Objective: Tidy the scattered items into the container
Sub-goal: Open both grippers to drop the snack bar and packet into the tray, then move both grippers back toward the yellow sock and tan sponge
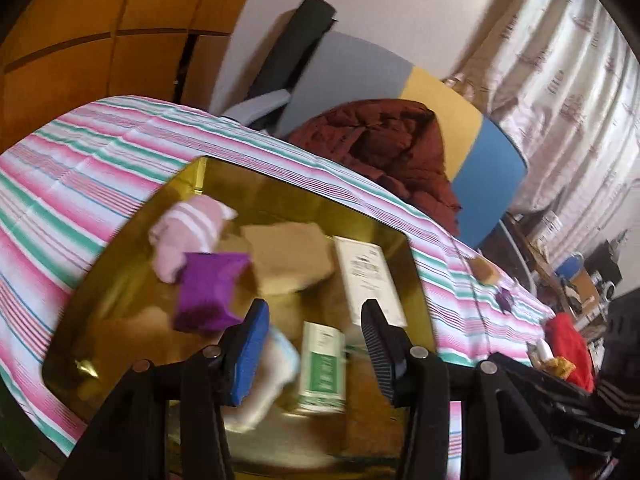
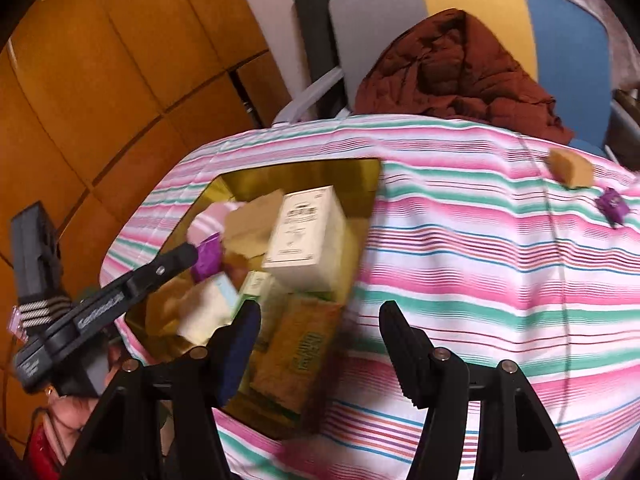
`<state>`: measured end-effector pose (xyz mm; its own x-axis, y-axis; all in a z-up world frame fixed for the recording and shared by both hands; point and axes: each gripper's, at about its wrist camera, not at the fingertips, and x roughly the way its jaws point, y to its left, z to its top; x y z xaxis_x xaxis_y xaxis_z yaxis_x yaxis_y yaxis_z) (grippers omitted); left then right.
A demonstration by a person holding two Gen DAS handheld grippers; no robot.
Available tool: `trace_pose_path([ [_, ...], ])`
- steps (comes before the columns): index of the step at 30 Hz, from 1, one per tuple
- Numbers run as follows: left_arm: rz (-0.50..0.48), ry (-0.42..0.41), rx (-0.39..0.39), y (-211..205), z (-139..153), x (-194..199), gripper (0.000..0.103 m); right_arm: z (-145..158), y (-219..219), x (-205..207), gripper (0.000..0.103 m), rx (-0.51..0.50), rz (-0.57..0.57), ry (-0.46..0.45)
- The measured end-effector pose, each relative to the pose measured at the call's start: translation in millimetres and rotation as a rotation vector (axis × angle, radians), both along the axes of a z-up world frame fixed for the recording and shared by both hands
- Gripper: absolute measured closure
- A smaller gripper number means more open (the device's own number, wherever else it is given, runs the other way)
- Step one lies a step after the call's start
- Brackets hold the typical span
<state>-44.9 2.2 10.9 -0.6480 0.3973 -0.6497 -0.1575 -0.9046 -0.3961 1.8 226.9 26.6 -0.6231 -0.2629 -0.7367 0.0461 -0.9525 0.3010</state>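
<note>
The gold tray [image 1: 120, 276] sits on a striped tablecloth [image 1: 80, 148]. It holds a pink sock [image 1: 188, 232], a purple packet [image 1: 212, 288], a tan block [image 1: 288, 256], a white box [image 1: 368, 280], a green-and-white box [image 1: 324, 364] and a white-and-blue pack [image 1: 272, 376]. My left gripper [image 1: 316, 320] hangs open over the tray, its pads touching nothing. My right gripper [image 2: 320, 312] is open above the tray's right rim [image 2: 360, 240], with a yellow-green packet [image 2: 300, 356] beneath it. Out on the cloth lie a tan sponge [image 2: 572, 170] and a small purple packet [image 2: 612, 206].
Behind the table, a maroon jacket [image 2: 460, 68] is draped over a grey, yellow and blue chair [image 2: 568, 40]. Wooden cabinet doors [image 2: 120, 60] stand to the left and a patterned curtain [image 1: 560, 60] to the right. A person's hand [image 2: 68, 408] holds the left gripper [image 2: 188, 256].
</note>
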Motion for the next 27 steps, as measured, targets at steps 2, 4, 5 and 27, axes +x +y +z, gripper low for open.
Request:
trace_pose_path([
  [2, -0.034, 0.008, -0.010, 15, 2, 4, 0.055, 0, 14, 4, 0.040, 0.004, -0.032, 0.002],
  [4, -0.070, 0.018, -0.029, 30, 4, 9, 0.055, -1, 32, 8, 0.040, 0.003, -0.072, -0.003],
  [5, -0.085, 0.021, -0.036, 37, 5, 11, 0.055, -1, 42, 11, 0.040, 0.002, -0.091, -0.004],
  [27, -0.426, 0.017, -0.102, 167, 1, 64, 0.055, -7, 329, 119, 0.017, 0.058, -0.834, -0.238],
])
